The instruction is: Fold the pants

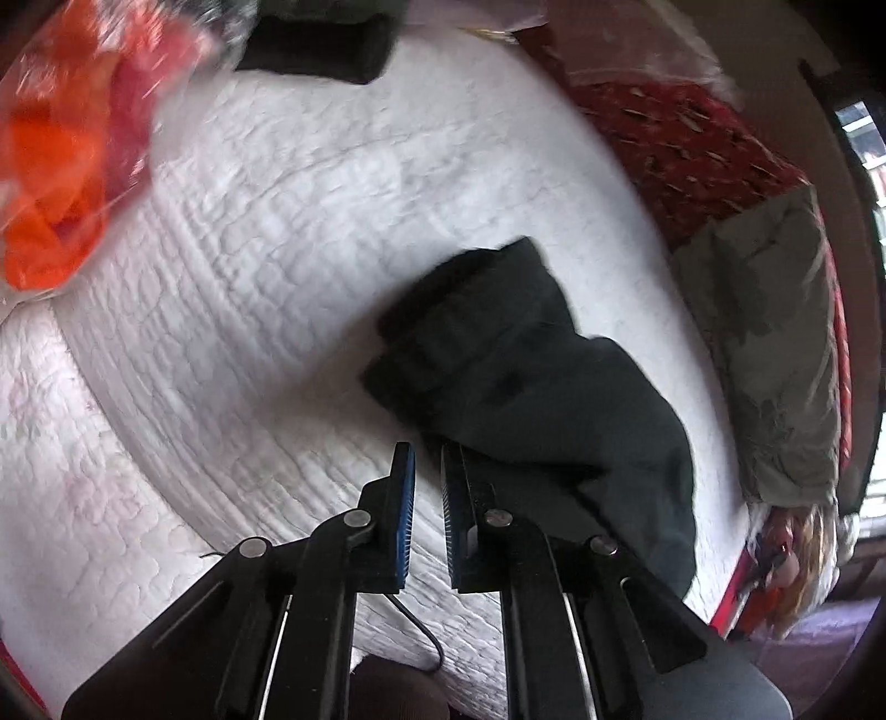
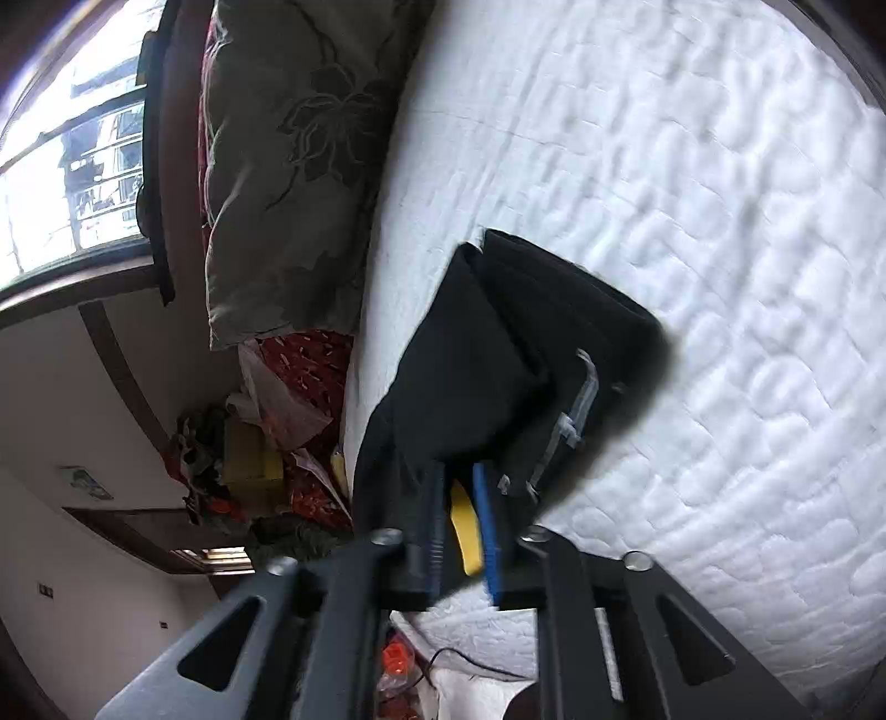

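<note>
Dark pants [image 1: 531, 387] lie bunched on a white quilted bed [image 1: 310, 232]. In the left wrist view my left gripper [image 1: 426, 459] hovers at the pants' near edge, jaws a small gap apart with nothing between them. In the right wrist view the pants [image 2: 498, 354] hang in folds from my right gripper [image 2: 459, 476], whose jaws are closed on the cloth near a white clip or tag [image 2: 576, 410]. Something yellow shows between the fingers.
An orange-red plastic bag [image 1: 61, 166] and a dark folded item [image 1: 315, 44] lie at the bed's far side. A grey-green floral pillow [image 2: 293, 160] and red patterned bedding [image 1: 681, 144] lie along one edge. A window [image 2: 72, 160] and room clutter [image 2: 249, 459] show beyond.
</note>
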Motion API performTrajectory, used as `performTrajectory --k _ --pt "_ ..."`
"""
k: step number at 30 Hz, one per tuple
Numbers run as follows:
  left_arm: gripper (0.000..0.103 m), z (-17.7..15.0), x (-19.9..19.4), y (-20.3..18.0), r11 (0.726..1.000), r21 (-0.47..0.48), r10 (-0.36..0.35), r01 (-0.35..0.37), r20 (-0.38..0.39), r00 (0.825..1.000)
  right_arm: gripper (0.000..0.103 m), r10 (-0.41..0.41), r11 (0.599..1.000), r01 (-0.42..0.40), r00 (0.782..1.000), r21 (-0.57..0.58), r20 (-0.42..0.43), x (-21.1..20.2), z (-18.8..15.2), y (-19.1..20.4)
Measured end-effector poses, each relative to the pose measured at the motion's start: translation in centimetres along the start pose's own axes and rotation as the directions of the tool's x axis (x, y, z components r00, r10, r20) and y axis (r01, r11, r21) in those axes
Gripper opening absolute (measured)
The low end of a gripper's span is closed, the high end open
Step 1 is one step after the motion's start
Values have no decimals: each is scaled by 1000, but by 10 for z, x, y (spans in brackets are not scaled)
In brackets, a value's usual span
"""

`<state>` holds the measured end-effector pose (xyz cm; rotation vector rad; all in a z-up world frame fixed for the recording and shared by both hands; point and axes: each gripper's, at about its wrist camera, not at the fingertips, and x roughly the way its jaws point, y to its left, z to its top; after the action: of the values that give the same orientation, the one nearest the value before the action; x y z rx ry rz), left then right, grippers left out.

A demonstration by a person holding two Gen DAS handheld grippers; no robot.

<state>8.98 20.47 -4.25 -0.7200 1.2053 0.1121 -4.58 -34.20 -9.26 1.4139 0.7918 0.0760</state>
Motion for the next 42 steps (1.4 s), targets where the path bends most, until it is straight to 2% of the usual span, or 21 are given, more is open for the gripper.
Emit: performTrajectory --k 3,5,9,11,16,20,22,24,26,27,29,30,31,32,35,39,42 --pt "14 -5 1 -11 999 22 -32 32 -17 999 47 -12 999 12 1000 40 -4 7 4 -3" --pt "21 -7 5 -19 999 31 -34 34 -26 999 47 -57 995 58 998 78 -23 14 6 -8" --pt "23 0 23 -18 998 -19 -55 54 -61 997 47 -55 997 55 998 62 -16 24 8 -3" --pt "24 4 34 -20 999 -36 -40 37 -76 996 47 -41 998 41 999 54 -13 29 8 3" --pt "35 9 55 -26 997 -61 -46 39 -109 993 47 -62 995 68 995 77 -73 44 5 0" --pt "38 7 64 -36 994 -82 -77 66 -130 988 47 -33 992 37 999 123 -37 47 8 -9" --pt "43 3 67 -46 992 -82 -105 94 -149 983 47 -20 990 21 1000 139 -9 46 12 -12" --pt "52 2 67 -55 995 -63 -83 75 -134 988 47 -10 990 8 1000 140 14 48 14 -11" --pt "53 5 69 -62 999 -41 -33 29 -105 994 47 -1 992 -2 1000 125 27 50 16 -9" --pt "53 9 72 -63 999 -46 -10 6 -96 995 44 -10 994 7 999 111 31 52 17 -8" --pt "52 15 78 -58 996 -86 -12 4 -98 995 38 -21 994 17 999 111 36 54 17 -9" --pt "39 17 79 -56 996 -91 -7 -2 -95 995 27 -26 993 21 999 115 40 56 18 -10" --pt "26 18 79 -55 996 -89 1 -10 -92 996 22 -36 993 31 999 114 40 57 19 -9" --pt "14 19 78 -54 996 -89 -6 -2 -97 995 6 -55 993 51 998 106 43 57 20 -9" --pt "7 19 68 -51 996 -78 -37 30 -87 996 6 -53 998 50 997 46 60 52 22 1" --pt "7 13 47 -54 994 -53 -96 92 -70 993 4 -9 998 13 998 -68 65 35 24 26" --pt "7 0 31 -55 993 -7 -121 121 -59 991 3 36 993 -29 997 -112 61 18 24 40"
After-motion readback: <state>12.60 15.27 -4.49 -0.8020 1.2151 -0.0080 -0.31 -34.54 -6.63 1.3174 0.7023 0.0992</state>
